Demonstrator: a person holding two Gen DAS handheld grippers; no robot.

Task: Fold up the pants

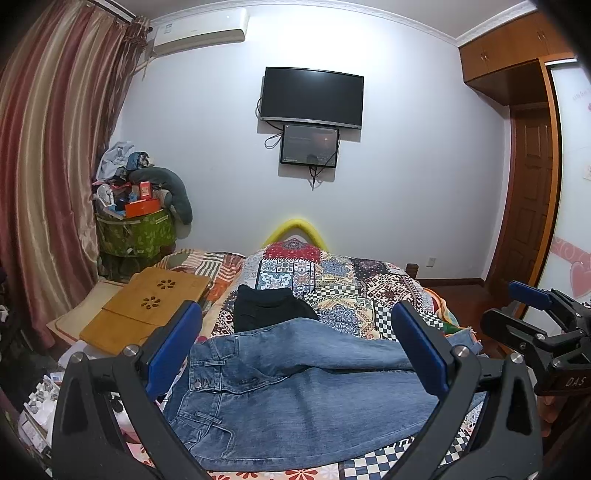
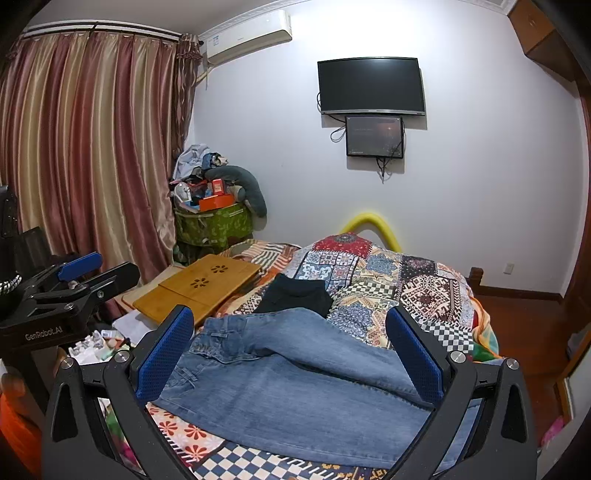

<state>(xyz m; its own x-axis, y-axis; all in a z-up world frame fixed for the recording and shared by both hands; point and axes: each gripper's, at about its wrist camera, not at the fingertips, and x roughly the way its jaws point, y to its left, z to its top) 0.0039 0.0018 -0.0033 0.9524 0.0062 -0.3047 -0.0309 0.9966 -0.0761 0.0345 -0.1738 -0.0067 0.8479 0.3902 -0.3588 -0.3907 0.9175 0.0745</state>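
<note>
Blue denim pants (image 1: 295, 387) lie flat across the patchwork bed cover (image 1: 351, 291), folding seemingly not yet begun — the left gripper (image 1: 295, 354) and right gripper (image 2: 291, 354) hover wide open, empty, and next must pinch an edge.

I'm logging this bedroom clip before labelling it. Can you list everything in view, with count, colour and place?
jeans: 1, blue denim, spread on the bed nearest the cameras
folded garment: 1, black, on the quilt beyond the jeans
quilt: 1, multicoloured patchwork, covering the bed
lap tray: 1, light wood, left of the quilt
storage bin: 1, green, heaped with clutter, by the curtain
curtain: 1, red and gold striped, left wall
screens: 2, black, on the wall
air conditioner: 1, white, high on the wall
left gripper: 1, black with blue pads, open
right gripper: 1, same, open
</note>
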